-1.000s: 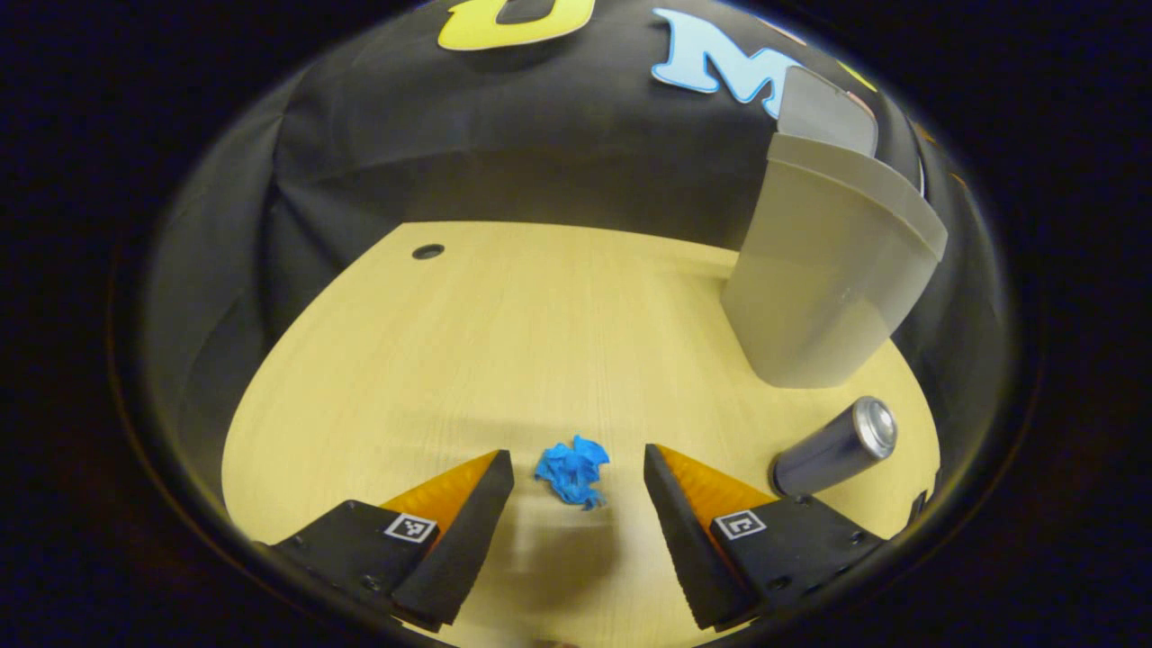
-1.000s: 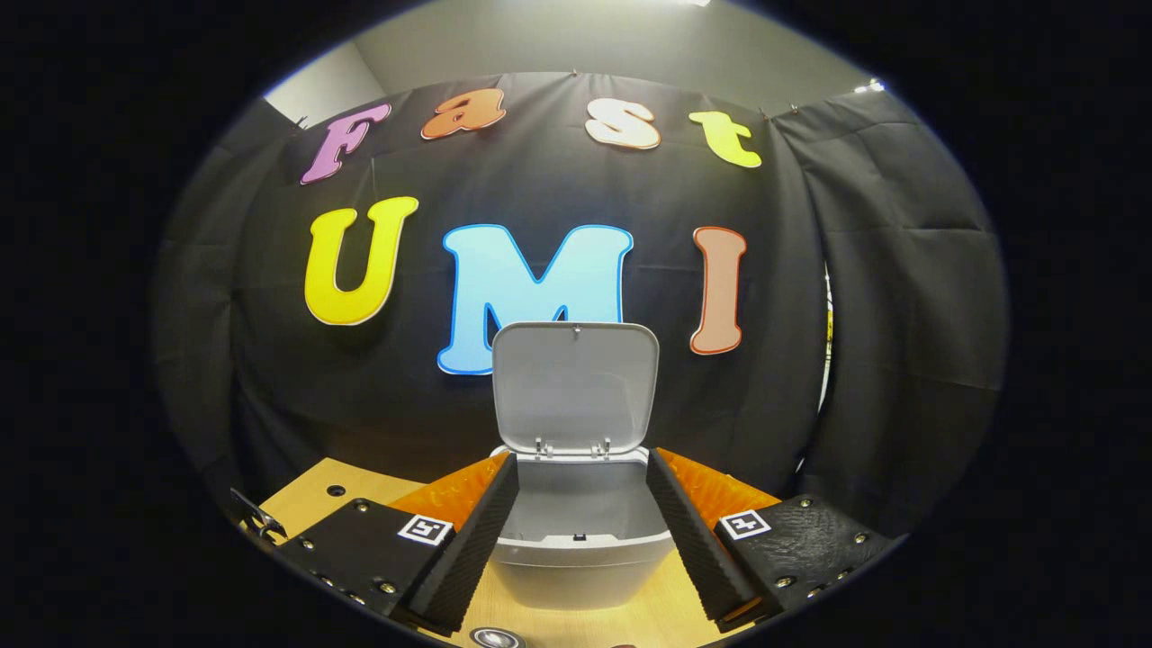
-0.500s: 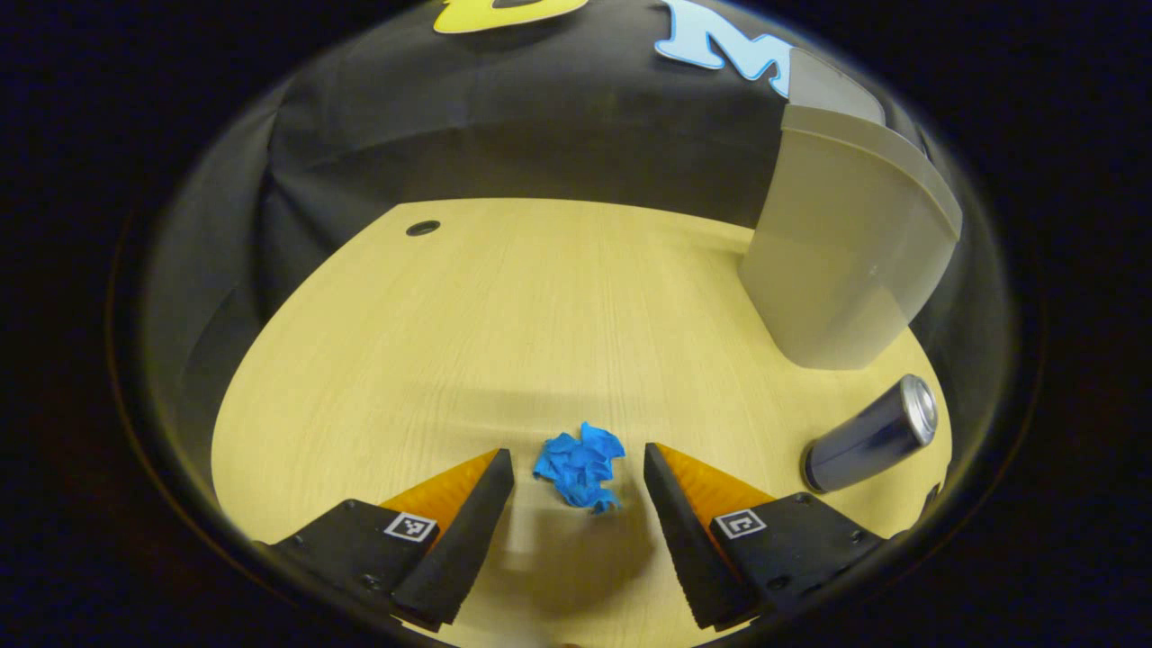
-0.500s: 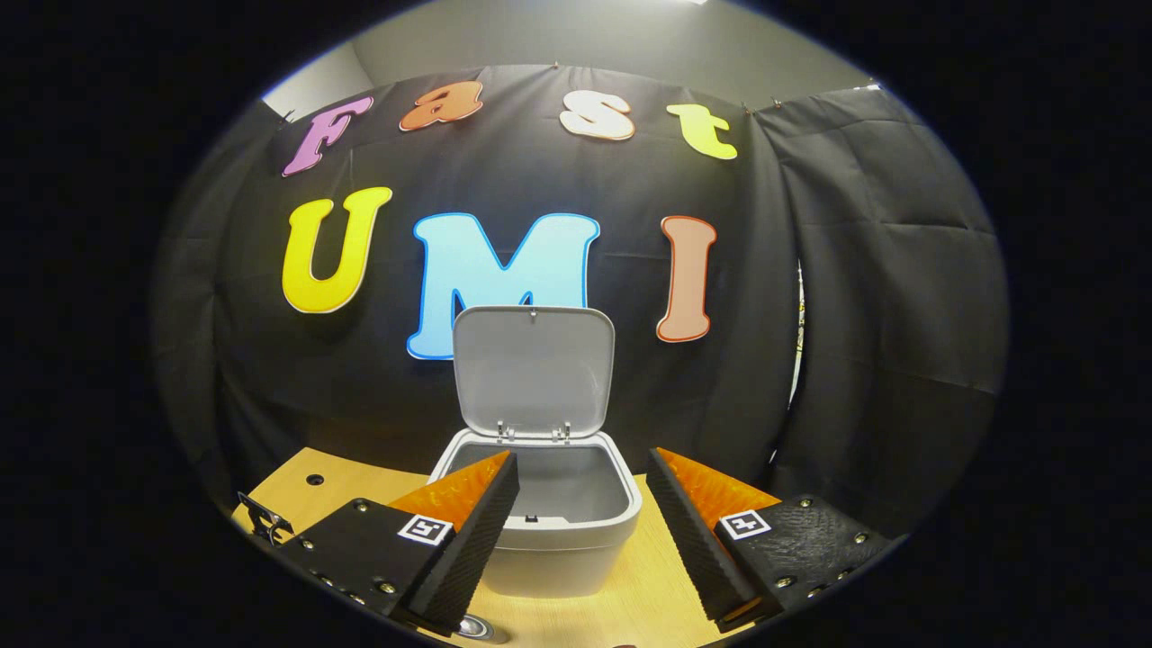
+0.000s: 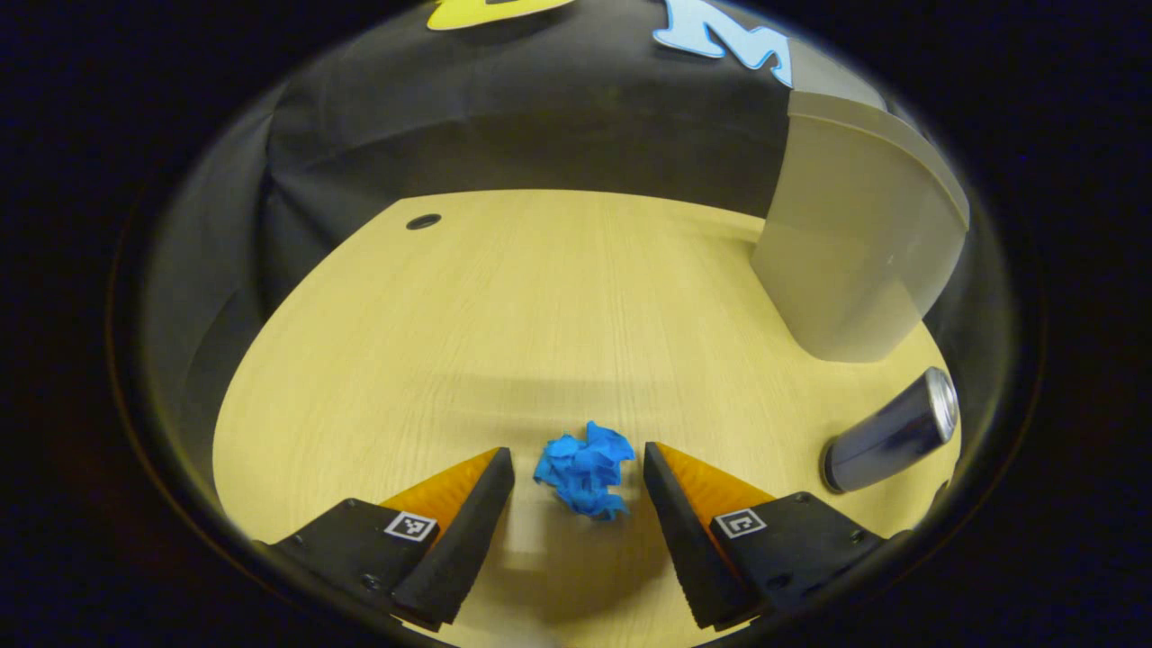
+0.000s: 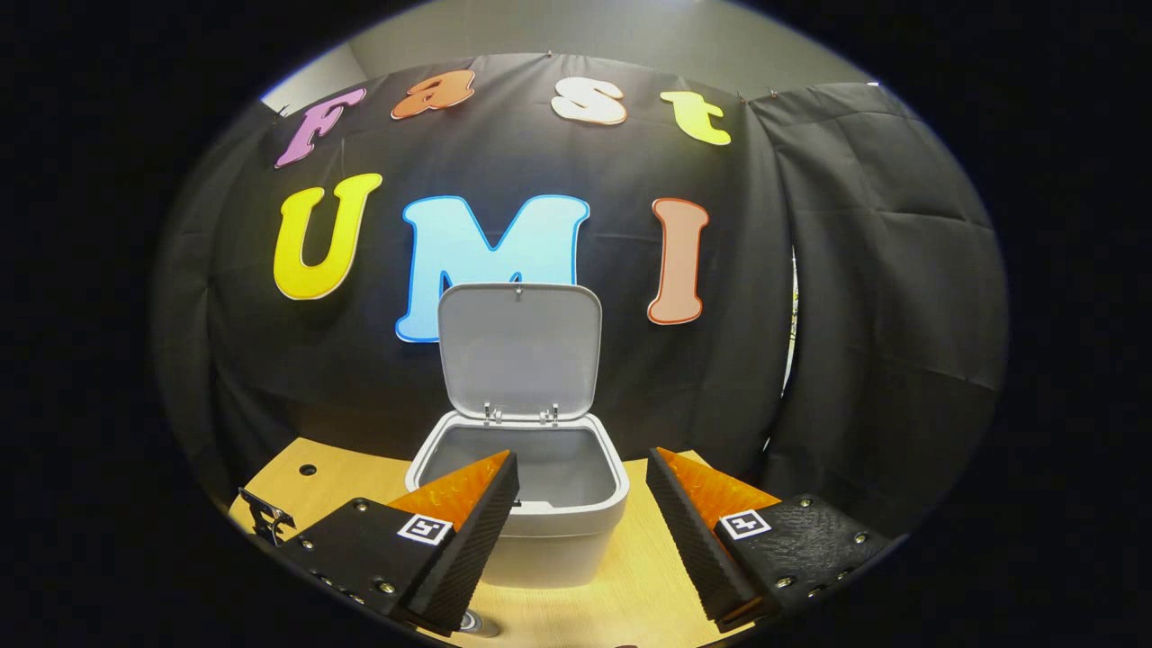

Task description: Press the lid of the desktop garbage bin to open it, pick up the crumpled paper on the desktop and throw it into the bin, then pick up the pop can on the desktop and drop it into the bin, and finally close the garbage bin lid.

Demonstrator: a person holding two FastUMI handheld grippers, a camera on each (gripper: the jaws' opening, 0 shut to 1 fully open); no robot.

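A blue crumpled paper [image 5: 584, 468] lies on the wooden desktop [image 5: 504, 306], between the tips of my open left gripper [image 5: 576, 472], touching neither finger. A dark pop can [image 5: 891, 432] lies on its side at the right, near the foot of the grey garbage bin [image 5: 855, 243]. In the right gripper view the bin [image 6: 531, 504] stands ahead with its lid [image 6: 519, 351] raised upright and its inside bare. My right gripper [image 6: 580, 504] hangs open in the air in front of the bin. The can's end [image 6: 474, 623] peeks out at the bottom edge.
A small round hole [image 5: 423, 221] sits in the desktop at the far left corner. Black cloth walls close in the back and sides. A small dark clip-like object [image 6: 264, 517] shows at the desk's left edge in the right gripper view.
My left gripper has advanced and sunk toward the paper, which now sits between its fingertips. My right gripper has drawn back and up from the bin, which looks farther and lower.
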